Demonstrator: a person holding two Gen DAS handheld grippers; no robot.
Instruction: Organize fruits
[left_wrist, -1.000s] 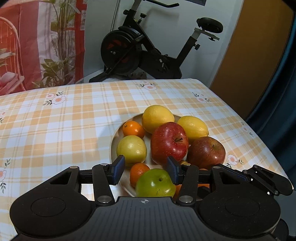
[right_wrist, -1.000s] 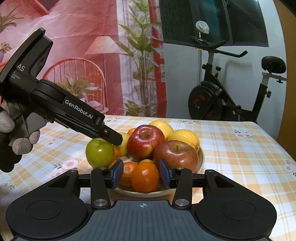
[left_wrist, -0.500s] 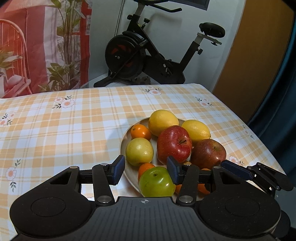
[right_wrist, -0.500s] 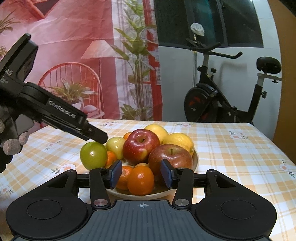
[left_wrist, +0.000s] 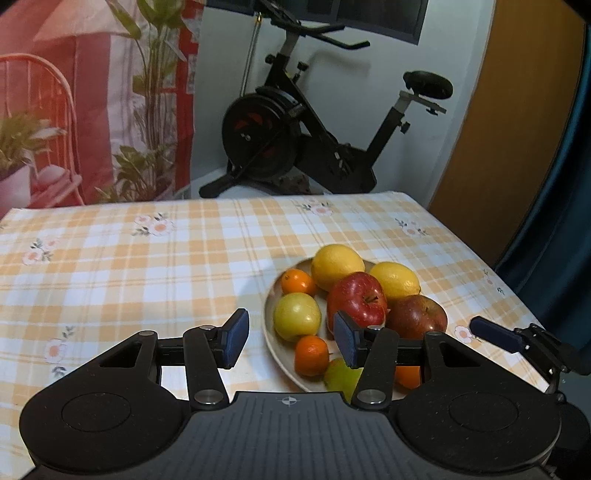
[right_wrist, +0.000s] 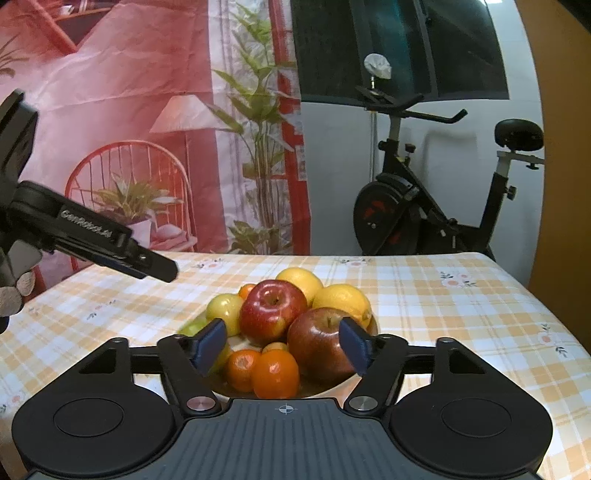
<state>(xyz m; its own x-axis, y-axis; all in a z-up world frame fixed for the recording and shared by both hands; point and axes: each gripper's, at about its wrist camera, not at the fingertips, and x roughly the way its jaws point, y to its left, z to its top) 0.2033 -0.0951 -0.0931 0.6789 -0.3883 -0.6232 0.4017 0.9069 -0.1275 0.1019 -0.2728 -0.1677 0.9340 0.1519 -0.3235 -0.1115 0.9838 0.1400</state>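
Observation:
A pale plate (left_wrist: 272, 341) on the checked tablecloth holds a red apple (left_wrist: 356, 301), a darker apple (right_wrist: 317, 343), two lemons (left_wrist: 336, 266), a yellow-green apple (left_wrist: 297, 315), a green apple (left_wrist: 341, 376) and several oranges (right_wrist: 275, 373). My left gripper (left_wrist: 290, 341) hovers above the plate's near-left rim. Its jaws are opening and grip nothing. My right gripper (right_wrist: 282, 345) sits low at the plate's front edge. Its jaws are opening wide, with the oranges and the darker apple showing between them, untouched. The green apple is partly hidden behind a finger.
The plate stands near the table's right edge (left_wrist: 517, 295). Bare tablecloth (left_wrist: 147, 266) stretches to the left and behind it. An exercise bike (left_wrist: 295, 140) and a printed curtain (right_wrist: 129, 129) stand beyond the table. A gloved hand (right_wrist: 14, 291) holds the left gripper.
The right gripper's jaws have spread apart from close around the front orange, which stays on the plate. The left gripper has drawn back and upward, away from the green apple.

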